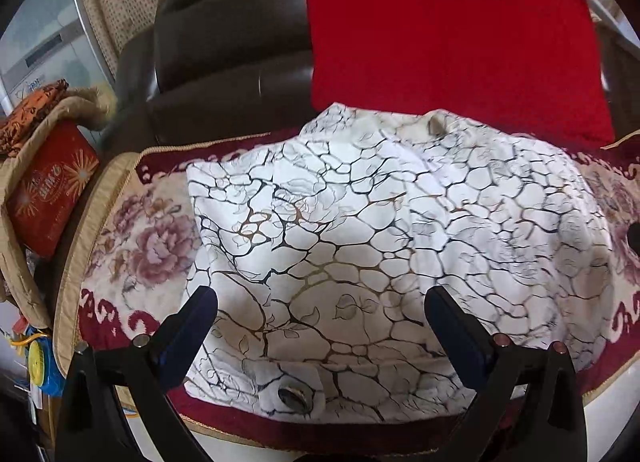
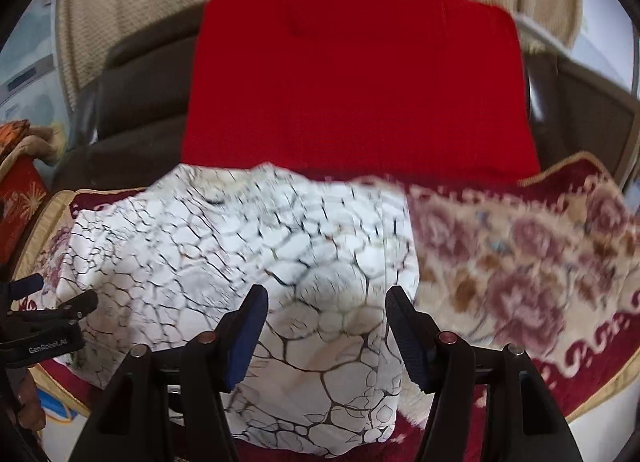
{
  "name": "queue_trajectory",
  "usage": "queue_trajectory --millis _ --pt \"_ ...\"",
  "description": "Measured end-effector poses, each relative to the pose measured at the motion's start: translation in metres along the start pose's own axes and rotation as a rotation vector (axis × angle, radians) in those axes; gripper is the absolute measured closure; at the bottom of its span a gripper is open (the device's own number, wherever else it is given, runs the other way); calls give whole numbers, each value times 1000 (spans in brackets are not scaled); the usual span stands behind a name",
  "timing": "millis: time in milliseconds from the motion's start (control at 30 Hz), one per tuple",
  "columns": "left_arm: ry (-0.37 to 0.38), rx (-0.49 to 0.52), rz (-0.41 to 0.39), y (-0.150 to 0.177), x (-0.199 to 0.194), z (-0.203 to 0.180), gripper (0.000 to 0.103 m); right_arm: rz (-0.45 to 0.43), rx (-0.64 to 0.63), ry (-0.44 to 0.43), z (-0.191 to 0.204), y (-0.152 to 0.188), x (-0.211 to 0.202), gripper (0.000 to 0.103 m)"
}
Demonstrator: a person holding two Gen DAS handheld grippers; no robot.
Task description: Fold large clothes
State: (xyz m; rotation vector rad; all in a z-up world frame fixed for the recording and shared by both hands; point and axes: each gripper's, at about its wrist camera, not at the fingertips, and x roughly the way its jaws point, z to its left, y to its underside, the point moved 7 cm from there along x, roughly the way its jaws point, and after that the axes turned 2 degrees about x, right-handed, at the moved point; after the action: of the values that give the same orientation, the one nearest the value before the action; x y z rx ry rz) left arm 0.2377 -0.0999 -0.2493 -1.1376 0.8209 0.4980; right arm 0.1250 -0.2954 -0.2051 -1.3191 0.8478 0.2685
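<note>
A white garment [image 1: 360,229] with a dark and gold crackle print lies spread in soft folds on the floral sofa cover [image 1: 152,250]. My left gripper [image 1: 320,298] hovers over its near edge, with its blue-padded fingers [image 1: 200,310] wide apart and nothing pinched between them. In the blurred right wrist view the same garment [image 2: 224,246] fills the lower left. My right gripper [image 2: 325,296] stands open above the garment's right part, close to its edge, and its pads are clear of the cloth. The left gripper [image 2: 60,294] shows at the left edge there.
A red knitted cloth [image 1: 460,41] [image 2: 360,81] leans against the dark brown sofa back [image 1: 220,61] behind the garment. A red box [image 1: 48,189] and orange patterned fabric [image 1: 28,113] sit at the left. Floral cover [image 2: 520,262] lies bare on the right.
</note>
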Motion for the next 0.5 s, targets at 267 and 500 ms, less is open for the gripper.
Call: queue_trajectory --millis 267,500 --pt "-7 -3 -55 -3 -30 12 0 -61 -44 -4 19 -9 -34 38" --pt "-7 -22 -81 0 -48 22 0 -94 -41 -10 23 -12 -55 38"
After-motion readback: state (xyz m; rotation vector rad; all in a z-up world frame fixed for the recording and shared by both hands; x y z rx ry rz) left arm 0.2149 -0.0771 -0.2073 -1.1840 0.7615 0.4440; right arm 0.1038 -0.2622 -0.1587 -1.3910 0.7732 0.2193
